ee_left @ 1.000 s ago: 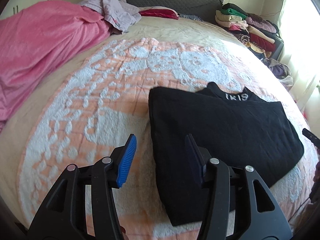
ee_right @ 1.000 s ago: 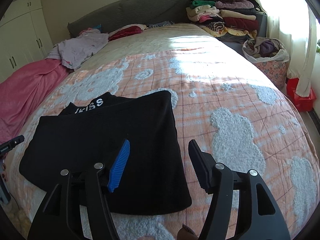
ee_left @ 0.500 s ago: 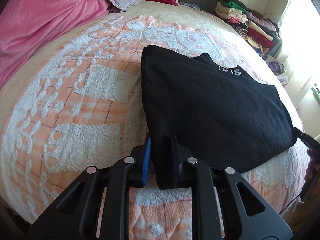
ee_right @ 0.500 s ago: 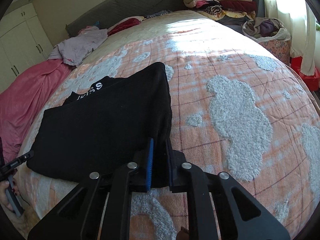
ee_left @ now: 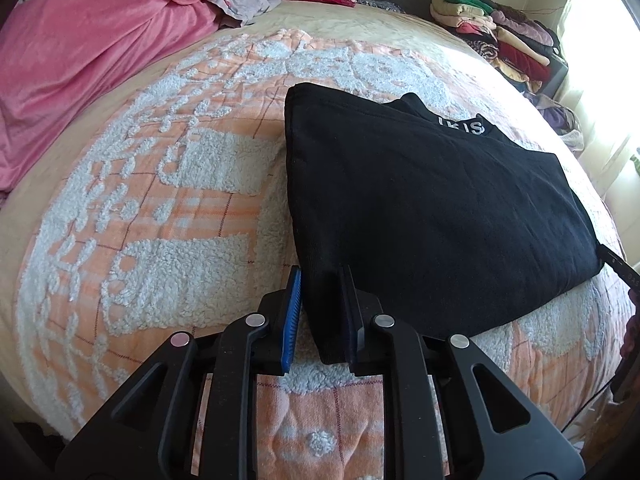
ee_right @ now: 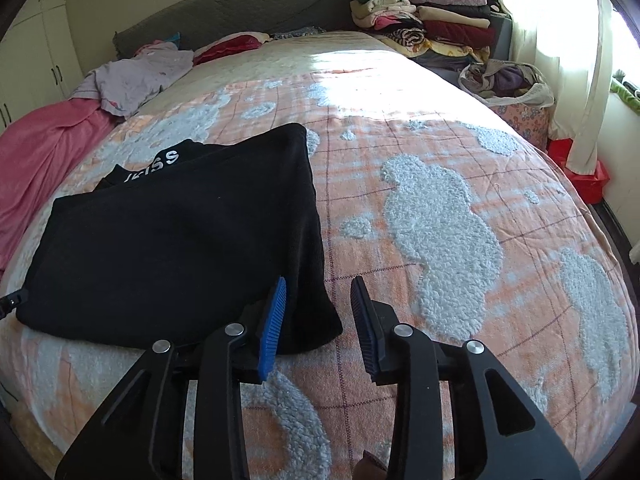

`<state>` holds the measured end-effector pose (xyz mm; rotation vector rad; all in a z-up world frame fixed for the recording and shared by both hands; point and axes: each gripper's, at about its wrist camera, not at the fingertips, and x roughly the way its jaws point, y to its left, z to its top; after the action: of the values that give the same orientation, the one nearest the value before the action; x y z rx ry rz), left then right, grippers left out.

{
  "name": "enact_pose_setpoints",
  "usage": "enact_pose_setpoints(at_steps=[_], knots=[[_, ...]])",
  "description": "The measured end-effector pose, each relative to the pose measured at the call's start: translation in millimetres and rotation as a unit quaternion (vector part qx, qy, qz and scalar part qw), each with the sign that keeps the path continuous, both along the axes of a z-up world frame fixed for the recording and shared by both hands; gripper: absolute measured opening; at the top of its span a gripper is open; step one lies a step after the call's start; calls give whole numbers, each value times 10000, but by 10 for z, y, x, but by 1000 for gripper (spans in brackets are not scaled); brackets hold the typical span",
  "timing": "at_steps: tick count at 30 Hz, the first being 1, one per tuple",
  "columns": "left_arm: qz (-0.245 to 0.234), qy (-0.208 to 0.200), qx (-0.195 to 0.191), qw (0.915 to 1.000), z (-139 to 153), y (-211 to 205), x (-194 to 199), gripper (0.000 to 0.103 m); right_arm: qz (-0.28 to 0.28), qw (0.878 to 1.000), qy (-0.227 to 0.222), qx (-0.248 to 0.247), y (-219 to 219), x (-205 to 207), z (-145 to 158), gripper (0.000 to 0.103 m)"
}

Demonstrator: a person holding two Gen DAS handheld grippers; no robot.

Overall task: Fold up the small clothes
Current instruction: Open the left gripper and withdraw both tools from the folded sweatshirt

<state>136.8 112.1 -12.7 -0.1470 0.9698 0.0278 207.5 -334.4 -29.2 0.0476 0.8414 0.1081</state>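
- So, we've got the black garment (ee_left: 432, 216) lying flat on the bed (ee_left: 168, 208), already folded into a rough rectangle, with the lettered collar (ee_left: 460, 126) poking out at the far edge.
- Our left claw (ee_left: 322, 316) is pinching the near-left corner of it: the fabric sits wedged between the blue pad and the dark one, jaws drawn in tight on the cloth.
- Our right claw (ee_right: 320, 320) is spread, not holding anything. The garment's near-right corner (ee_right: 316, 320) lies between its jaws, touching or just beside the blue pad (hard to say which from this angle).
- The bit that matters: the garment stretches away from both claws toward the headboard (ee_right: 248, 8), and its long axis runs side to side, from one claw across to the other. Each claw sits at one end of the near edge.
- Our guess is the next fold carries that near edge up and over toward the collar, so both corners need a grip first, and the right one still has to close.
- Risk as we see it: lifting with only the left corner held would drag the rectangle crooked.
- Pink blanket (ee_left: 80, 48) and stacked clothes (ee_right: 424, 24) are well apart from all this.
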Motion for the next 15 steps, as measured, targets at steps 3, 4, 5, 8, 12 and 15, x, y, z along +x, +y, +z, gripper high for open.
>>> enact_pose_setpoints(at_steps=[3,4,5,8,12,15], knots=[[-6,0,6,10000,3,-6,-5,11,-20,10000,-23,-77,4,-51,17,40],[-18,4,8,10000,6,-3,-9,11,-19,10000,-33,-87,5,-64,25,42],[-15,0,6,10000,8,-3,-9,11,-26,9999,-48,-93,2,-80,37,44],[-19,-7,0,10000,13,6,-18,11,-27,9999,-96,-75,-2,-126,81,48],[-25,-10,6,10000,18,6,-24,11,0,9998,-170,-63,12,-212,148,52],[-36,-19,10,10000,25,4,-37,11,16,9998,-201,-23,30,-256,180,53]])
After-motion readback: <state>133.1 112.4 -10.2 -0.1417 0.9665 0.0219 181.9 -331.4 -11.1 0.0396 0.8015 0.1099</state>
